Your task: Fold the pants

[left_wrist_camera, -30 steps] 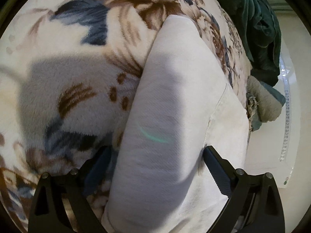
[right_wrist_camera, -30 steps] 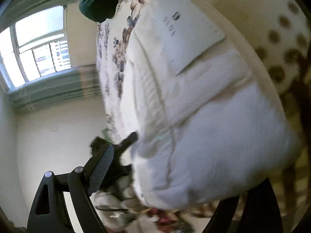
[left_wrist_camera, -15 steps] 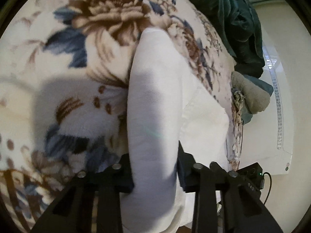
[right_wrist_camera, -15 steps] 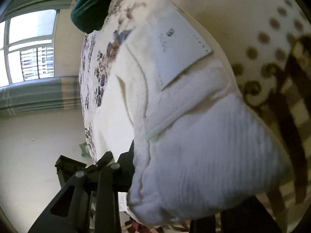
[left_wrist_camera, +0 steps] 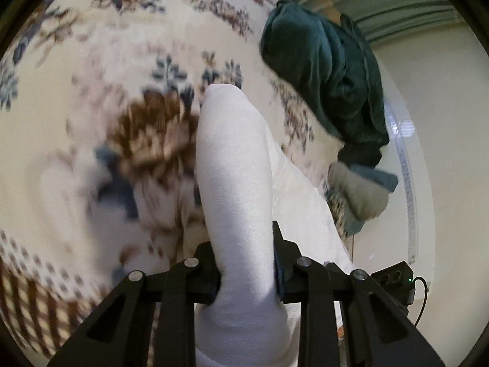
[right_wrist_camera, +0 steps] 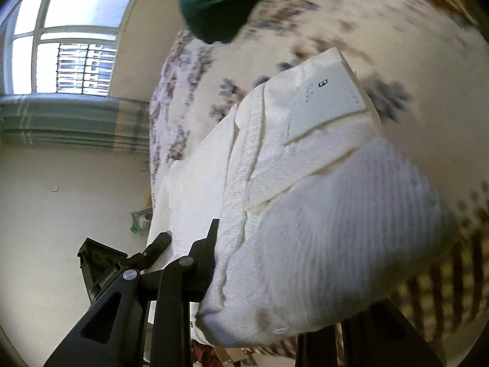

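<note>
A bed under a floral blanket (left_wrist_camera: 91, 98) fills both views, with a window (right_wrist_camera: 58, 39) and pale wall behind and a heap of dark green clothes (left_wrist_camera: 330, 85) near the far edge. The white pants (left_wrist_camera: 235, 189) lie on the blanket, already doubled into a thick bundle, with a sewn label (right_wrist_camera: 327, 104) showing on top.

The left hand-held gripper (left_wrist_camera: 246, 272) pinches a fold of the pants, its fingers pressed into the cloth on either side. The right hand-held gripper (right_wrist_camera: 275, 275) grips the bulky near end of the bundle; one finger (right_wrist_camera: 211, 244) shows tight against the cloth, the other is hidden under it, so it looks clamped on the pants.

The step in hand seems to be a further fold: both near corners are gripped and raised off the blanket. The next move likely calls for carrying both ends together and level toward the far end, keeping the layers aligned, then laying them down squarely before letting go. Uneven travel would skew the stack.
</note>
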`<control>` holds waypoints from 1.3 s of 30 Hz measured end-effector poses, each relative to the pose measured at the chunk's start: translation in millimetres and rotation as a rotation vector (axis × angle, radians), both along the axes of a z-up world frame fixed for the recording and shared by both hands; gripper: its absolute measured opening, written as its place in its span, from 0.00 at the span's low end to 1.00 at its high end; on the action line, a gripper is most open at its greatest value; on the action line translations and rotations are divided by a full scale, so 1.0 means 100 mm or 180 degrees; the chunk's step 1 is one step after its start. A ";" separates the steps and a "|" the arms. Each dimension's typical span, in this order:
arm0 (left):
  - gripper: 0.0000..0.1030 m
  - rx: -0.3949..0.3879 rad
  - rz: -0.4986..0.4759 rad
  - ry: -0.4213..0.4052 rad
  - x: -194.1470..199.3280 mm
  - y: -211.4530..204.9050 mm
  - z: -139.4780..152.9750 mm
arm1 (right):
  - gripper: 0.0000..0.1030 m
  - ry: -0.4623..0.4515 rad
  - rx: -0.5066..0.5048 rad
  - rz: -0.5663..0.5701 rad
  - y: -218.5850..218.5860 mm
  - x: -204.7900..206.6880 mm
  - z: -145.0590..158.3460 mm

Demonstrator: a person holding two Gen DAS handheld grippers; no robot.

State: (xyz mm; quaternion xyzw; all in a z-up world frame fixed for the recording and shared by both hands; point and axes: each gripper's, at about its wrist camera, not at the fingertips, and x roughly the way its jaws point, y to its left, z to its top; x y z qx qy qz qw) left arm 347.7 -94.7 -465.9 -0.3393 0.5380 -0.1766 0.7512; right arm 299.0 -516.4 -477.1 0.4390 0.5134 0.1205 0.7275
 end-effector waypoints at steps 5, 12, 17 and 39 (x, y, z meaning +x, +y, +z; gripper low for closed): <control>0.22 -0.0037 0.0061 -0.0119 0.69 0.50 0.11 | 0.29 -0.0158 -0.0074 0.0085 0.62 0.81 0.19; 0.22 -0.0002 0.0130 -0.0294 2.15 1.49 -0.10 | 0.29 -0.0300 -0.0070 0.0131 1.74 2.27 -0.03; 0.22 0.0099 0.0180 -0.0386 3.06 2.07 -0.40 | 0.29 -0.0357 -0.0067 0.0213 2.52 3.30 -0.37; 0.75 0.1276 0.0134 0.0362 3.27 2.67 -1.24 | 0.96 0.0701 -0.1482 0.0746 3.21 3.94 -1.24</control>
